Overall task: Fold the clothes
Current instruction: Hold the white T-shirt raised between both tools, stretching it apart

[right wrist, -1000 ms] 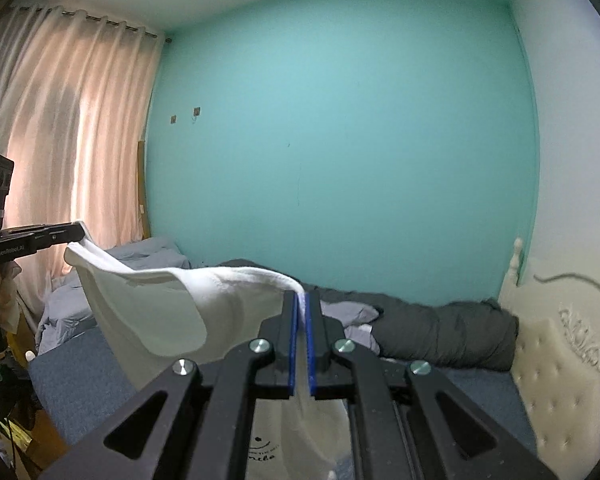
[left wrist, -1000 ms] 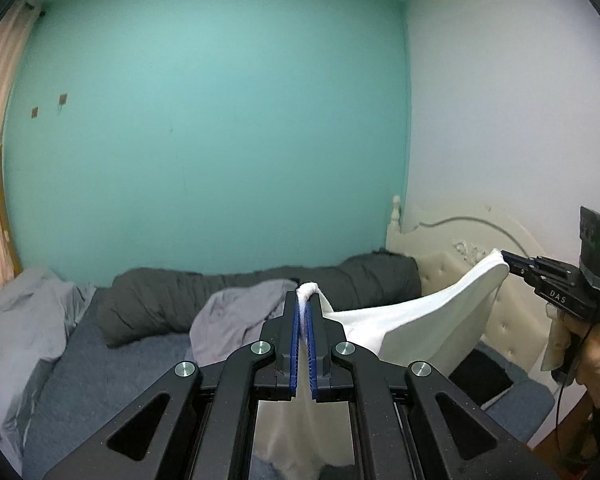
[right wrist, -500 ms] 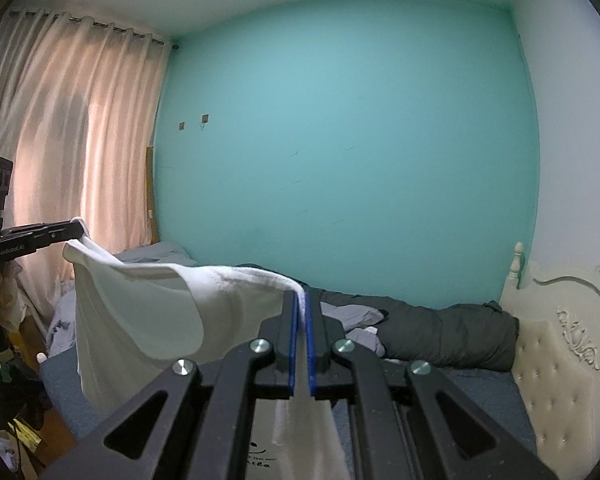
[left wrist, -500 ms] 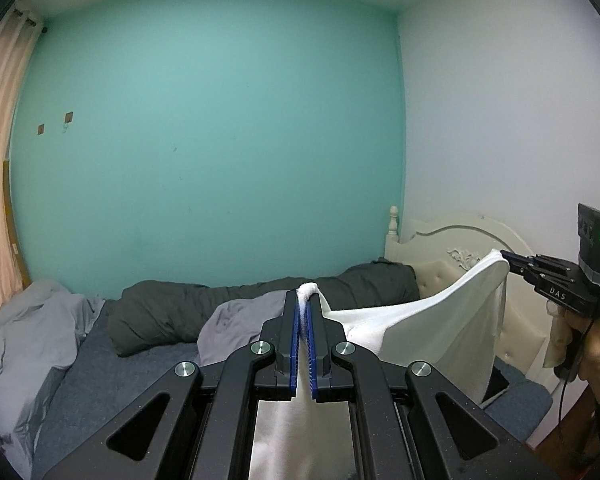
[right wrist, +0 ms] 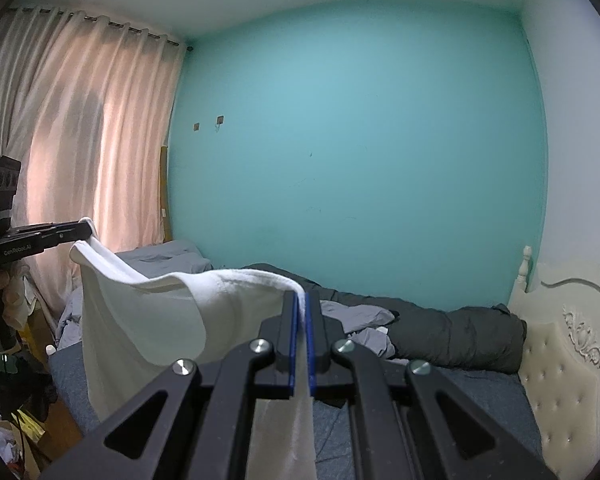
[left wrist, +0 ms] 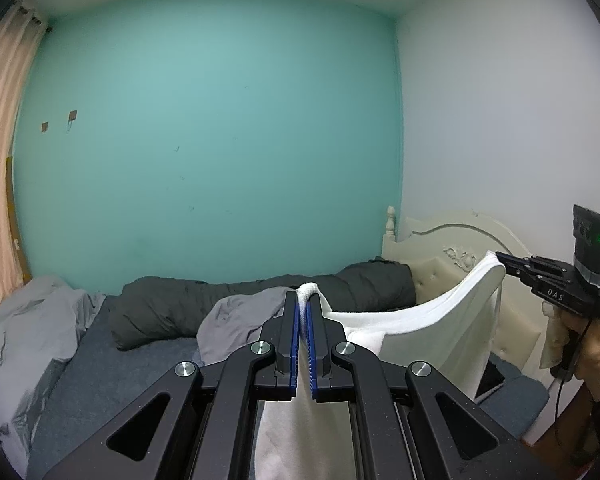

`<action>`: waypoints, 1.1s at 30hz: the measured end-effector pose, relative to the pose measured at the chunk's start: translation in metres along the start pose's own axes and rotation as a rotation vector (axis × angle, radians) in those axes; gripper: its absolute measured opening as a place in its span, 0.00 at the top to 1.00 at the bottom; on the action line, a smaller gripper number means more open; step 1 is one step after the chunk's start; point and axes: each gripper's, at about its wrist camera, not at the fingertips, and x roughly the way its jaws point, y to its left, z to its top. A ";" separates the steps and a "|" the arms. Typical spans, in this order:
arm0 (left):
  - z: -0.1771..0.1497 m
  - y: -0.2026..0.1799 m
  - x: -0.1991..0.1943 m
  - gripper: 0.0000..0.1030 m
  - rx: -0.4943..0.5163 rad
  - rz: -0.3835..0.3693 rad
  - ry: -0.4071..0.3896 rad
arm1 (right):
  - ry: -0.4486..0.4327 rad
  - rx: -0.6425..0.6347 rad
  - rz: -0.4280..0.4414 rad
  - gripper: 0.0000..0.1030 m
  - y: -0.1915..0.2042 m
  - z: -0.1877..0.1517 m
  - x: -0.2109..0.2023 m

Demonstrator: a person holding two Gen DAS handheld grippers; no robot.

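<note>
A white garment (left wrist: 428, 332) hangs in the air above the bed, stretched between both grippers. My left gripper (left wrist: 303, 300) is shut on one top corner, with a tuft of white cloth sticking out past its blue pads. My right gripper (right wrist: 301, 300) is shut on the other top corner, and the white garment (right wrist: 148, 320) sags away from it toward the left gripper (right wrist: 86, 230) at the far left. In the left wrist view the right gripper (left wrist: 500, 260) shows at the right, held by a hand (left wrist: 592, 356). The garment's lower part drops below both views.
A bed with a blue sheet (left wrist: 100, 372) lies below. On it are a rolled dark grey duvet (left wrist: 240, 304), a crumpled grey garment (left wrist: 240, 320) and pale grey bedding (left wrist: 24, 328). A cream headboard (right wrist: 560, 348) stands right, a pink curtain (right wrist: 80, 140) left, clutter (right wrist: 16, 432) on the floor.
Both grippers moved back from the bed, still holding the white garment stretched between them. The views now take in more wall and ceiling.
</note>
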 end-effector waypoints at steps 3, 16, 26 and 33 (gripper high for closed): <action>0.002 -0.002 -0.009 0.97 0.003 0.006 -0.016 | -0.016 0.000 0.002 0.97 0.001 0.005 -0.008; 0.019 -0.012 -0.042 0.97 0.013 0.019 -0.083 | -0.066 -0.021 -0.009 0.97 0.008 0.023 -0.037; 0.029 -0.014 -0.050 0.97 0.005 0.026 -0.116 | -0.064 -0.023 -0.013 0.97 0.005 0.028 -0.040; 0.005 -0.003 0.002 0.97 -0.030 0.013 -0.020 | 0.055 0.008 -0.024 0.97 -0.010 -0.003 0.010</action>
